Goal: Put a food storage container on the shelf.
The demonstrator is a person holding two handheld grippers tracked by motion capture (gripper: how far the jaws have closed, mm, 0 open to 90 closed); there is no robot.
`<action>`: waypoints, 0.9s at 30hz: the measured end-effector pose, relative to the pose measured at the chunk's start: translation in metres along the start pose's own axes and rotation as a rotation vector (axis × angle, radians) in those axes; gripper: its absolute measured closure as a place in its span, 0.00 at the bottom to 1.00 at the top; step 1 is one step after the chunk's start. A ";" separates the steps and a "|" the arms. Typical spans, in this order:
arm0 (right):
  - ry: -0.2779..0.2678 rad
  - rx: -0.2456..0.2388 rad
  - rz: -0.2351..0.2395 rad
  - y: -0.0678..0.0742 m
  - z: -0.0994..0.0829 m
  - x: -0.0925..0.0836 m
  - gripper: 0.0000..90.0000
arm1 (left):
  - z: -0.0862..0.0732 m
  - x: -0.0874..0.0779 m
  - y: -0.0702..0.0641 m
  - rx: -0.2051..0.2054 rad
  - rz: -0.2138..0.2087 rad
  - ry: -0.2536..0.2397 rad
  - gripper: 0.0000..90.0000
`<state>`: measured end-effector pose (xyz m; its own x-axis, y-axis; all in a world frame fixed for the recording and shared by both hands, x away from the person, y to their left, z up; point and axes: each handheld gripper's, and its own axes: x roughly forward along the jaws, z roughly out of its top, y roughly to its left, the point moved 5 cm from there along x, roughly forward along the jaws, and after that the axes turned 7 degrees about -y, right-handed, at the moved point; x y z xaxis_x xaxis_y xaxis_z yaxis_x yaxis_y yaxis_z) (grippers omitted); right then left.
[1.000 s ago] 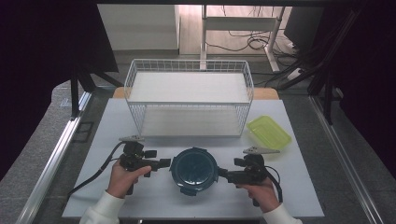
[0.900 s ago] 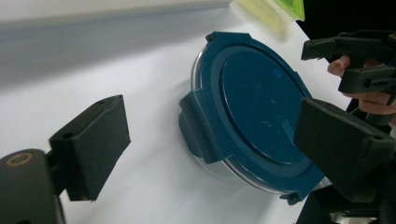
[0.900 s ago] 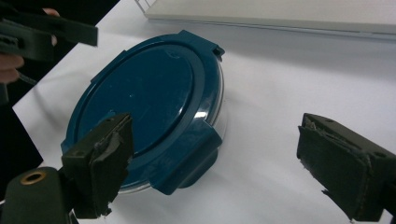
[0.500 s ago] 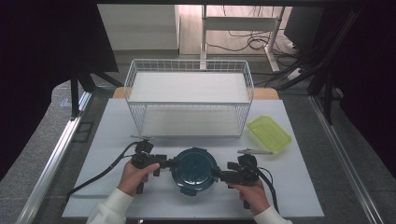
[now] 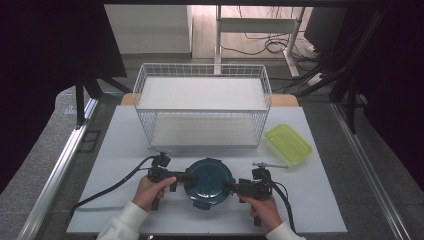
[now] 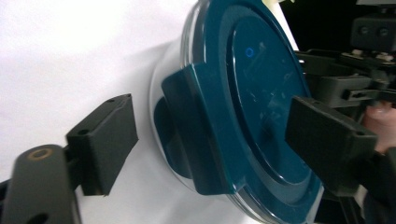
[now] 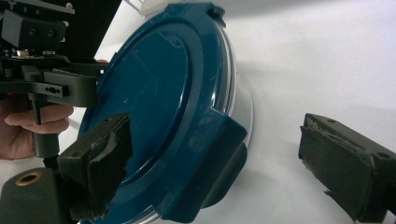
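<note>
A round clear container with a dark teal lid (image 5: 209, 180) sits on the white table near its front edge. My left gripper (image 5: 186, 177) comes at it from the left and lies level. In the left gripper view, my left gripper (image 6: 217, 135) has the lid's side clip (image 6: 196, 135) between its jaws; they have just been closing a little, but the pads stay off the clip. My right gripper (image 5: 231, 187) comes in from the right. In the right gripper view, my right gripper (image 7: 223, 154) stands wide open astride the opposite clip (image 7: 210, 158).
A white wire basket (image 5: 202, 107) stands behind the container at mid table. A yellow-green tray (image 5: 287, 144) lies at the right, beyond my right hand. The table's white top (image 5: 125, 140) ends at a metal rail (image 5: 60, 165) on the left.
Both hands have come inward and down toward the container. The jaws now straddle the lid's two side clips instead of standing just outside them.
</note>
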<state>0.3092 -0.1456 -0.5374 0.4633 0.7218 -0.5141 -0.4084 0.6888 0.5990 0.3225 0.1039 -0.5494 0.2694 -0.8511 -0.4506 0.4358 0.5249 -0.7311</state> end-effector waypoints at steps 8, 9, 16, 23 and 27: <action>0.014 0.053 0.036 0.003 -0.007 0.005 0.13 | -0.004 0.000 -0.003 -0.009 -0.025 0.007 0.30; 0.016 0.067 0.038 0.002 -0.007 0.005 0.13 | -0.004 0.000 -0.003 -0.012 -0.026 0.006 0.31; 0.042 0.160 0.105 0.005 -0.013 0.010 0.26 | -0.005 -0.002 0.002 -0.062 -0.058 -0.003 0.36; -0.003 0.152 0.077 0.005 -0.007 0.003 0.39 | -0.006 -0.003 0.001 -0.090 -0.050 -0.001 0.38; -0.006 0.153 0.075 0.006 -0.008 0.003 0.40 | -0.006 -0.004 0.000 -0.104 -0.043 -0.011 0.39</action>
<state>0.3024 -0.1390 -0.5403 0.4408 0.7700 -0.4613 -0.3172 0.6144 0.7224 0.3160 0.1073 -0.5512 0.2623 -0.8727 -0.4118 0.3558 0.4842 -0.7994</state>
